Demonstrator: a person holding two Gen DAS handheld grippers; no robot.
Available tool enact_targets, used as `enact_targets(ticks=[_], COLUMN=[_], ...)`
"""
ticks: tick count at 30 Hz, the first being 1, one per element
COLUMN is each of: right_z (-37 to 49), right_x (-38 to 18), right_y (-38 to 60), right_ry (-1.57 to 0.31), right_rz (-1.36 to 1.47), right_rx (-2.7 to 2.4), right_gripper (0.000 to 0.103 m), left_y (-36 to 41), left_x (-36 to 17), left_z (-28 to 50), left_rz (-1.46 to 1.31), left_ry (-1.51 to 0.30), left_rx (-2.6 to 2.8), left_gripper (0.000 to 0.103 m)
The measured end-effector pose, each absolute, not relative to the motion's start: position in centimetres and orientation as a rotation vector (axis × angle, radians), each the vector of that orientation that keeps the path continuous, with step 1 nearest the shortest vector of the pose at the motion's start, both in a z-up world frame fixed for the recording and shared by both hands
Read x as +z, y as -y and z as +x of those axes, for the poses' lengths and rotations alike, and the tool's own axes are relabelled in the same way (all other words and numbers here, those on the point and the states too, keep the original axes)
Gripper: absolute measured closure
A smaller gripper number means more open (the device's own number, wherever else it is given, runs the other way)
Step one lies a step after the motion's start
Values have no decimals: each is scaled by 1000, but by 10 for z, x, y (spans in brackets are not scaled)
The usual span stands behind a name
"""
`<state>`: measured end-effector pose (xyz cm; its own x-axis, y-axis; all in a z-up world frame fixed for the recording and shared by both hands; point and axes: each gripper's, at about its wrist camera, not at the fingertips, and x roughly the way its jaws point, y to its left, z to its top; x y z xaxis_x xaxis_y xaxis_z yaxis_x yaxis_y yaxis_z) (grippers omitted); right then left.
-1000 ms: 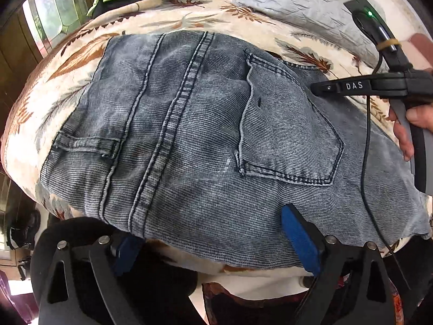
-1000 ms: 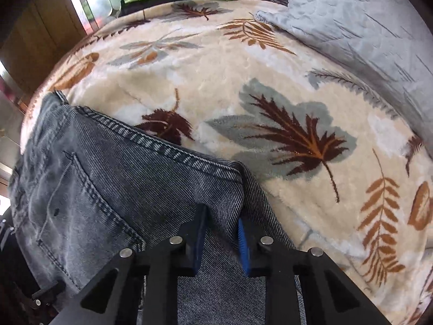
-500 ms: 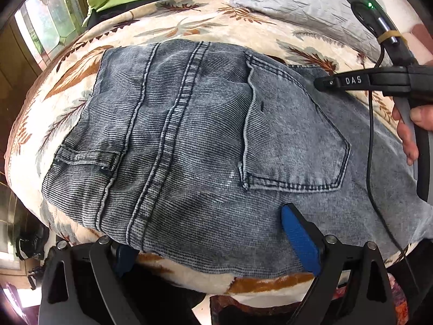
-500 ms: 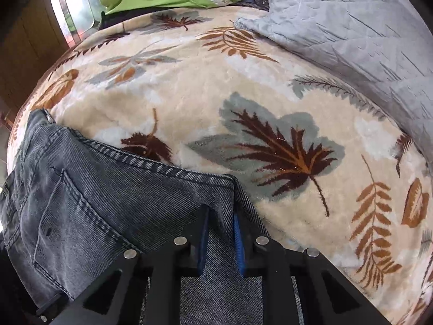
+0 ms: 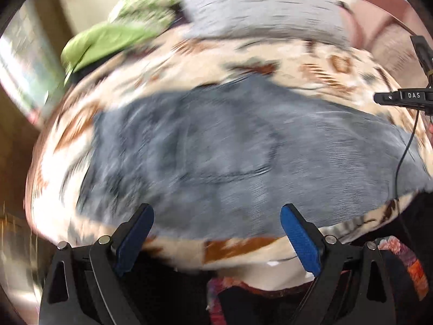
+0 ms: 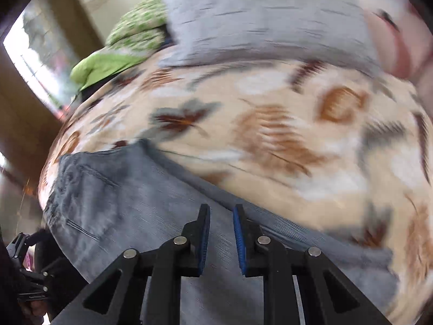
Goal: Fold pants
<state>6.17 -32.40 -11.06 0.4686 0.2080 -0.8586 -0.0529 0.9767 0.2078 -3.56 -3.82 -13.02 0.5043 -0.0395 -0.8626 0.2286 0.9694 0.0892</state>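
Note:
Grey-blue jeans (image 5: 230, 157) lie flat on a leaf-patterned blanket, seat side up with a back pocket showing; they also show in the right wrist view (image 6: 130, 205). Both views are motion-blurred. My left gripper (image 5: 216, 233) is wide open and empty, above the near edge of the jeans. My right gripper (image 6: 221, 227) hovers above the jeans' far side with its jaws a small gap apart and nothing between them. Its black body shows at the right edge of the left wrist view (image 5: 400, 97).
The leaf-patterned blanket (image 6: 284, 135) covers the bed. A grey quilted pillow (image 6: 257, 16) and a green cloth (image 6: 108, 65) lie at the far side. A black cable (image 5: 403, 157) hangs over the jeans. The bed edge (image 5: 243, 249) is just under my left gripper.
Both grippers have lifted and pulled back fast, so the views now blur. The right gripper's jaws, earlier pinching the jeans' edge, now stand a little apart and off the cloth.

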Motion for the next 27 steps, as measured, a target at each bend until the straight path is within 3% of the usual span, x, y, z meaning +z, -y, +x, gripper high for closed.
enact_targets(ticks=[5,12,21,27], right_z=[1,-42,-30,-9], right_x=[-115,-144,-138,-159], right_y=[418,465,505,510], right_ry=[-1069,-1134,-1019,-1092], right_rz=[326,363,378,417], right_rx=[-33,-152,-212,-163], right_gripper=[83,83,83,83], left_y=[93,128,134,172], left_x=[-141,-191,-156,-145], left_z=[-16,1,18,63], left_rz=[319,456,442,480], left_ry=[-1011,-1175,-1139,-1111], left_rx=[-252,-270,-292,-286], left_gripper=[8,7,7,7])
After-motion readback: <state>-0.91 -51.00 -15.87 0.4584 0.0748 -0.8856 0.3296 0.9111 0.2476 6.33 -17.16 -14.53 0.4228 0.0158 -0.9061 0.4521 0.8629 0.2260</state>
